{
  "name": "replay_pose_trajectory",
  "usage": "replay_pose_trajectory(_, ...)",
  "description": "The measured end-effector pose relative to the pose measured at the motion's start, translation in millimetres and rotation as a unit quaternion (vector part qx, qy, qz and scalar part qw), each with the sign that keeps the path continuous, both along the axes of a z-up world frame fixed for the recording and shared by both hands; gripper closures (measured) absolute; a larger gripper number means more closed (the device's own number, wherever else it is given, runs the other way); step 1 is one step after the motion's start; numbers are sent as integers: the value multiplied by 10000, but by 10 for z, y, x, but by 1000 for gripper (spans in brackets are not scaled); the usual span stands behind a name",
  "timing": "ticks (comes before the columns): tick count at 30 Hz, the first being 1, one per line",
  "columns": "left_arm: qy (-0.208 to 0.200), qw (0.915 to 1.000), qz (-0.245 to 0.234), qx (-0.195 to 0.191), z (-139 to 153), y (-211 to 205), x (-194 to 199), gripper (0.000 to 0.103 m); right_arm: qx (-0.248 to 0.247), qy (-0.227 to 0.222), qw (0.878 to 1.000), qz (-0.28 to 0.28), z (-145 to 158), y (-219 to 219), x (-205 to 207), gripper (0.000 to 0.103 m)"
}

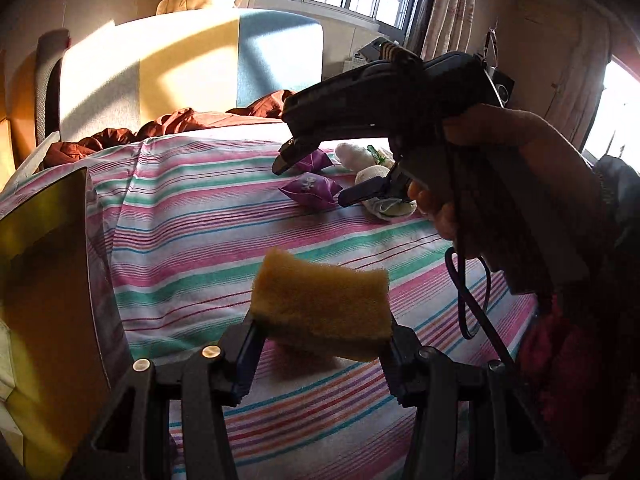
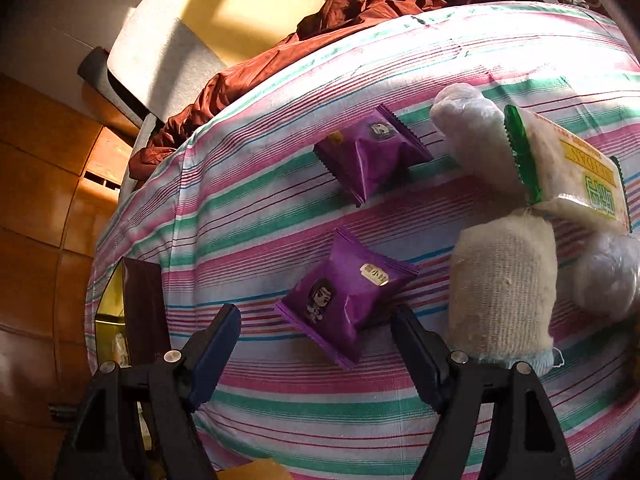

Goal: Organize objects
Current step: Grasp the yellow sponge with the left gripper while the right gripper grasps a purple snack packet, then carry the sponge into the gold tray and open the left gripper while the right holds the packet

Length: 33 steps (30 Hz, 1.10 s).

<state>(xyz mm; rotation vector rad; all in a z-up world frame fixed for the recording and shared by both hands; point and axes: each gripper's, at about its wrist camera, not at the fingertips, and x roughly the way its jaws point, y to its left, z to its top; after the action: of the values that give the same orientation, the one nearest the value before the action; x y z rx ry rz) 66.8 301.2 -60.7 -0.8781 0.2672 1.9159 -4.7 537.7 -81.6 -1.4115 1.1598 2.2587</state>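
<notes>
Landmark is the striped sheet (image 1: 192,216), everything placed off that

Off its left edge an open box (image 1: 44,280) is sitting, dark flap up, yellowish inside. Behind its far edge a rust-brown cloth (image 2: 360,12) is lying bunched

Left gripper (image 1: 320,334) is hanging over the near part of the sheet, jaws narrowed and pinching a yellow sponge (image 1: 324,300) by both ends. Sponge is riding clear above the sheet, casting a shadow under itself

Right gripper (image 2: 316,320) is tilting down over the sheet's middle, held by a hand (image 1: 480,184), jaws standing wide with nothing gripped. Near purple snack packet (image 2: 346,300) is lying flat on the sheet between the fingertips, pads not touching it. Second purple packet (image 2: 372,152) is lying farther back, apart from the first

Toward the sheet's right: rolled white sock (image 2: 500,280) just beside the near packet, a green-edged snack pack (image 2: 572,168) leaning across the top of it, two pale plastic-wrapped bundles (image 2: 468,124) flanking that pack
</notes>
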Motion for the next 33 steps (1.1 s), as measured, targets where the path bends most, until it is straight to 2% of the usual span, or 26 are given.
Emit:
replay_pose_trajectory(6, -62, 10000, -9, 53, -22, -32, -8, 50, 541, -297, 9981, 22, -9, -47, -232, 23)
replay_pose_trajectory(8, -63, 10000, -4, 55, -29, -41, -5, 50, 898, -468, 9945, 260, -6, -122, -311, 23)
replay_pose_trajectory(9, -67, 10000, 4, 45, -32, -45, -5, 50, 1153, -586, 9907, 429, -1, -180, -331, 27)
replay_pose_trajectory(11, -68, 10000, -7, 39, -38, -56, -5, 50, 1779, -853, 9770, 807, 9, -292, -319, 51)
replay_pose_trajectory(12, -58, 10000, -9, 37, -41, -71, 9, 50, 1895, -862, 9730, 999, 12, -326, -269, 63)
replay_pose_trajectory(15, -18, 10000, -11, 37, -47, -88, 47, 50, 2007, -835, 9665, 1364, 5, -389, -45, 63)
replay_pose_trajectory(18, 39, 10000, 0, 33, -63, -77, 59, 50, 2019, -550, 9674, 1427, -17, -407, 182, 63)
replay_pose_trajectory(25, 163, 9998, 74, -54, -31, -64, 64, 51, 2169, -537, 9627, 1523, -21, -369, 165, 64)
replay_pose_trajectory(33, 186, 9996, 204, 42, 205, -219, 107, 51, 2333, -540, 9570, 1637, 2, -394, 231, 64)
